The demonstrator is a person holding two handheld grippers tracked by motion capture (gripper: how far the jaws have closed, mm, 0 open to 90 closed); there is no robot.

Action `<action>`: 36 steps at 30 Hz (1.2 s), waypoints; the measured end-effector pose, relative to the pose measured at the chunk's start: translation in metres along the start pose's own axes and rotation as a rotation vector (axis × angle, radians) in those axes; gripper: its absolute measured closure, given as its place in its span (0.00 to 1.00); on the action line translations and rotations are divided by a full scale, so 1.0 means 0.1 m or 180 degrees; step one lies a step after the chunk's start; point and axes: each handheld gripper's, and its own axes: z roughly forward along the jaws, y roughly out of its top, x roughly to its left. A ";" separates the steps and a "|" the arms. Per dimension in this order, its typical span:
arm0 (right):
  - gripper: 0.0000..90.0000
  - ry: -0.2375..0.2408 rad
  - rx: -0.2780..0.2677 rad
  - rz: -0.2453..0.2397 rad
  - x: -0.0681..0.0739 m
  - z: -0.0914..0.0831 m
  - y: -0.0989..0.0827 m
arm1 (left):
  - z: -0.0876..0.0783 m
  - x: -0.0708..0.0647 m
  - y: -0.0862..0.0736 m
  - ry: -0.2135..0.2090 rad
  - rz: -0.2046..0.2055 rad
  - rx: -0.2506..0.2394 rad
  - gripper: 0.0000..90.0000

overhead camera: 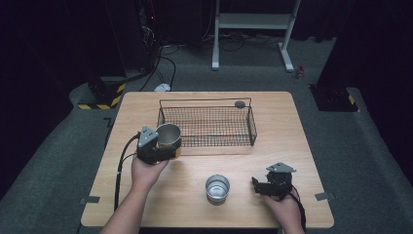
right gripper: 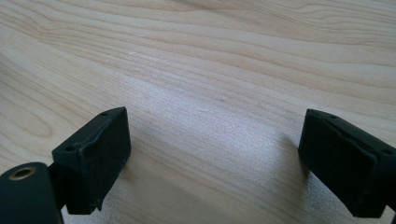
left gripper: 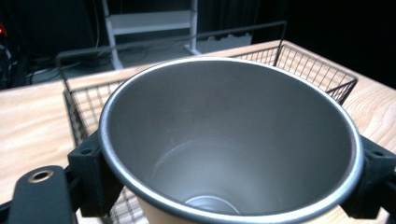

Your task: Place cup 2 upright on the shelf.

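My left gripper (overhead camera: 167, 144) is shut on a grey metal cup (overhead camera: 168, 135), held upright above the table just outside the front left corner of the wire basket (overhead camera: 204, 127). In the left gripper view the cup (left gripper: 224, 126) sits between the two black jaws of that gripper (left gripper: 229, 184), its open mouth facing the camera and the basket (left gripper: 322, 72) behind it. A second metal cup (overhead camera: 217, 188) stands on the table near the front middle. Right of it, my right gripper (overhead camera: 259, 185) rests low over the wood, open, with bare table between the jaws (right gripper: 215, 154).
The wooden table (overhead camera: 277, 156) carries the black wire basket at its back middle. A small dark round object (overhead camera: 239, 104) sits at the basket's back right rim. Beyond the table are a white frame (overhead camera: 253, 22) and cables on the floor.
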 end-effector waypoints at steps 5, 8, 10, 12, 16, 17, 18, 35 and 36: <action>0.10 0.0007 -0.0007 -0.0009 0.00 0.00 0.00 | 0.05 -0.02 0.12 -0.0051 0.0030 -0.0062 0.15; 0.10 0.0006 -0.0005 -0.0015 0.00 0.00 0.00 | 0.07 -0.05 0.18 -0.0070 0.0044 -0.0136 0.15; 0.10 0.0007 -0.0008 -0.0010 0.00 0.00 0.00 | 0.08 -0.04 0.22 -0.0137 0.0044 -0.0182 0.15; 0.10 0.0007 -0.0002 -0.0003 0.00 0.00 0.00 | 0.10 -0.04 0.26 -0.0140 0.0054 -0.0195 0.15; 0.10 0.0004 0.0004 0.0010 0.00 0.00 0.00 | 0.15 -0.02 0.33 -0.0163 0.0024 -0.0171 0.15; 0.10 0.0002 0.0004 0.0011 0.00 0.00 0.00 | 0.16 -0.01 0.34 -0.0151 0.0020 -0.0172 0.15; 0.10 0.0000 0.0003 0.0016 0.00 0.00 0.00 | 0.17 -0.01 0.35 -0.0129 0.0033 -0.0169 0.15; 0.10 0.0003 0.0005 0.0027 0.01 -0.01 -0.01 | 0.52 0.22 0.46 0.0101 -0.0168 -0.0203 0.15; 0.10 0.0004 0.0005 0.0027 0.01 -0.01 -0.01 | 0.55 0.23 0.46 0.0112 -0.0159 -0.0185 0.15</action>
